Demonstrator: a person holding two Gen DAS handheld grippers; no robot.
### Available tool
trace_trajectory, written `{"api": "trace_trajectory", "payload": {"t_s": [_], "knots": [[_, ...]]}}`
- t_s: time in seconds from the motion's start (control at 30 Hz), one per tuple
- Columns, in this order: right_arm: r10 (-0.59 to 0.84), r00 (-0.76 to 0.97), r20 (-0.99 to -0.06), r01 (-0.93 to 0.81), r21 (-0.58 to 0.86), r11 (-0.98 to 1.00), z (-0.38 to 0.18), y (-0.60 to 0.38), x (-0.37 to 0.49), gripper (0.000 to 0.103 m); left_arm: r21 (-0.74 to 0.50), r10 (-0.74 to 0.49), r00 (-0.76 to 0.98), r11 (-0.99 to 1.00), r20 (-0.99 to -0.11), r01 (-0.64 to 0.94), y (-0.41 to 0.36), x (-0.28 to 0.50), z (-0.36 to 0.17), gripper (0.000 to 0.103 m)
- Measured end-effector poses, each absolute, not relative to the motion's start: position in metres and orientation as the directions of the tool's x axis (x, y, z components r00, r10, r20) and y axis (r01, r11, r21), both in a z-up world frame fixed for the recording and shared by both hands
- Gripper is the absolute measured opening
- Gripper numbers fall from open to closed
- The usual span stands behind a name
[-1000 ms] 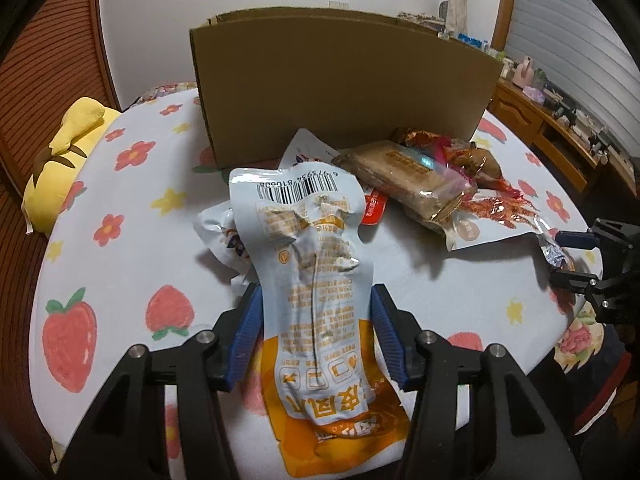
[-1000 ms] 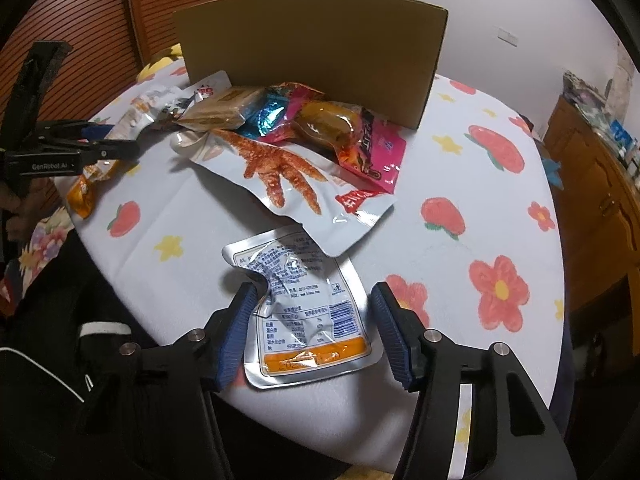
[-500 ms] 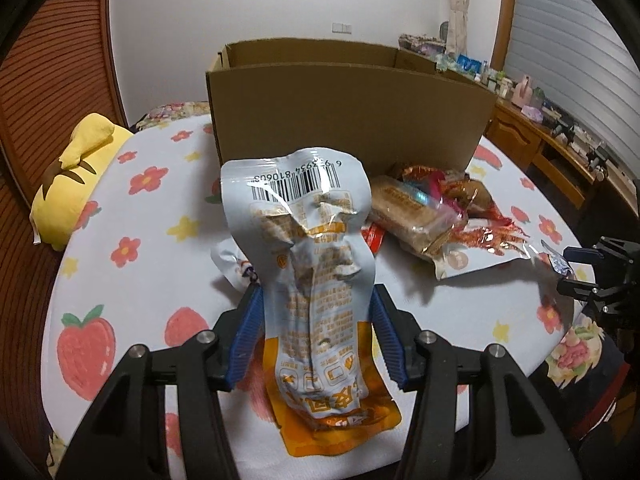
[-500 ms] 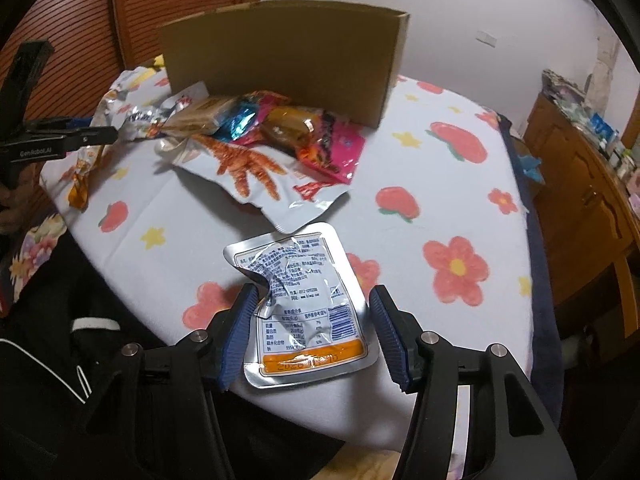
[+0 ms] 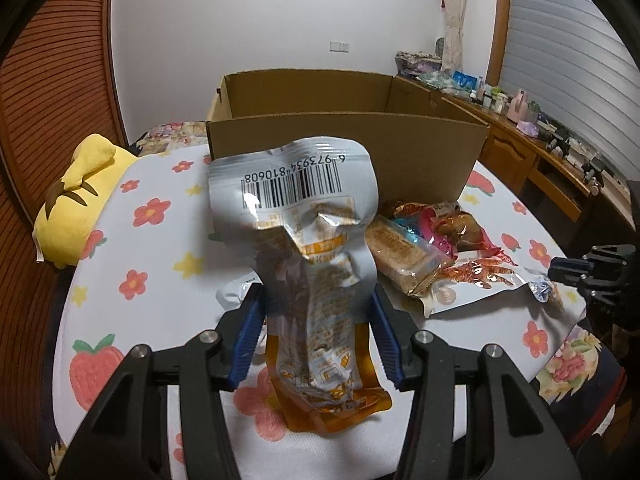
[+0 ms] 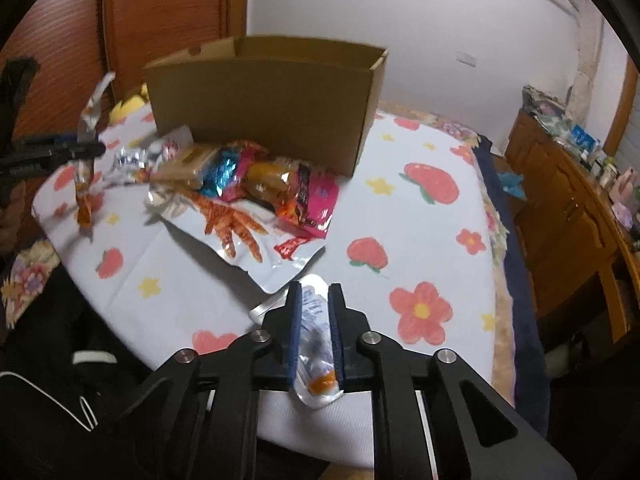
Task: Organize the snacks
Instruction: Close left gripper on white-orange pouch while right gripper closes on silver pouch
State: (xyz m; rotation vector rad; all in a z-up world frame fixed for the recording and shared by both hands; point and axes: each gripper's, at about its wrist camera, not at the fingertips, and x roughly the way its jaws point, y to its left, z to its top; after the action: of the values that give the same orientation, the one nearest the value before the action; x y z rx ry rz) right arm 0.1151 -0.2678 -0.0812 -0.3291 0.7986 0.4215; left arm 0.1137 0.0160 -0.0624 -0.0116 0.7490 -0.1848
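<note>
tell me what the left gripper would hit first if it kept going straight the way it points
Probably the near wall of the cardboard box. The left gripper holds a silver-and-orange snack pouch upright, and the pouch's top edge would likely touch first. Depth is hard to judge.

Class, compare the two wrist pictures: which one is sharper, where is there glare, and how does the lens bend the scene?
Left wrist view: sharp, with glare on the crinkled snack pouch; the wall and window frame bow outward. Right wrist view: softer and blurred, most on the cardboard box; dark corners ring both pictures.
</note>
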Motion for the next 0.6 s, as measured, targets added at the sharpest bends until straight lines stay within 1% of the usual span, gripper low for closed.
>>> {"api": "trace_trajectory", "payload": {"t_s": [0.1,0.2,0.27,0.3,0.33,0.37,0.47,0.6], "knots": [[0.225,0.607,-0.762,-0.48,-0.126,0.868,-0.094,-0.271,0.121,0.01,-0.082,-0.176,0.714,0.983,-0.678,0.164,0.015,0.113,-0.064,0.051],[0.246,0.608,-0.755,-0.474,-0.097,0.875,-0.095,-0.279,0.118,0.014,-0.084,-0.184,0.712,0.981,-0.678,0.173,0.012,0.112,-0.063,0.051],[0.251,0.624,-0.74,-0.47,-0.098,0.877,-0.091,-0.283,0.113,0.029,-0.081,-0.184,0.714,0.981,-0.675,0.177,0.011,0.111,-0.061,0.051],[0.247,0.628,-0.738,-0.466,-0.103,0.879,-0.09,-0.284,0.112,0.051,-0.082,-0.187,0.715,0.98,-0.673,0.18,0.011,0.11,-0.06,0.051],[0.253,0.626,-0.738,-0.472,-0.1,0.876,-0.088,-0.286,0.112,0.058,-0.083,-0.19,0.715,0.98,-0.673,0.181,0.011,0.11,-0.059,0.051],[0.263,0.622,-0.737,-0.48,-0.094,0.872,-0.087,-0.286,0.111,0.058,-0.084,-0.191,0.715,0.98,-0.673,0.183,0.01,0.11,-0.059,0.051],[0.275,0.604,-0.748,-0.496,-0.083,0.864,-0.088,-0.288,0.112,0.065,-0.086,-0.195,0.711,0.979,-0.675,0.187,0.009,0.11,-0.06,0.051],[0.266,0.568,-0.779,-0.525,-0.094,0.846,-0.1,-0.285,0.118,0.066,-0.088,-0.199,0.709,0.978,-0.677,0.19,0.009,0.111,-0.062,0.051]]}}
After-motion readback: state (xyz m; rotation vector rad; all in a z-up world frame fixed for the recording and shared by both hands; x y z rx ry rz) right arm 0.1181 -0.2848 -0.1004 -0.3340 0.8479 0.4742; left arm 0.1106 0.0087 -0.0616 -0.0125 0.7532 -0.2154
